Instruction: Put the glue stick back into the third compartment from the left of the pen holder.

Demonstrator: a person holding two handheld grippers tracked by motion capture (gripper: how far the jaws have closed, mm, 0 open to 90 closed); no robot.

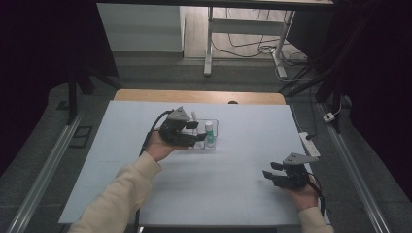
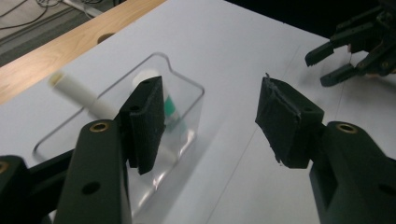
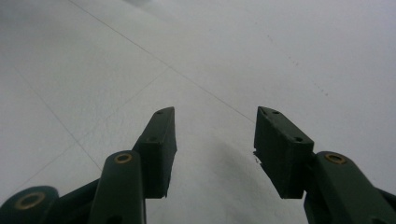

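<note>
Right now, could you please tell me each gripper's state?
Left gripper: open, holding nothing, beside the clear tray.
Right gripper: open, empty.

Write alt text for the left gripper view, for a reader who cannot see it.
The left gripper holds its two black jaws open with nothing between them, just beside a clear plastic tray on a white table. The tray holds a white tube and a small green-labelled bottle. The right gripper sits open at upper right.

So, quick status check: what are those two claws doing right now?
Left gripper open, empty, at the clear tray. Bottle and white tube sit inside. Right gripper open, empty, off to the side. Nothing blocking.
</note>
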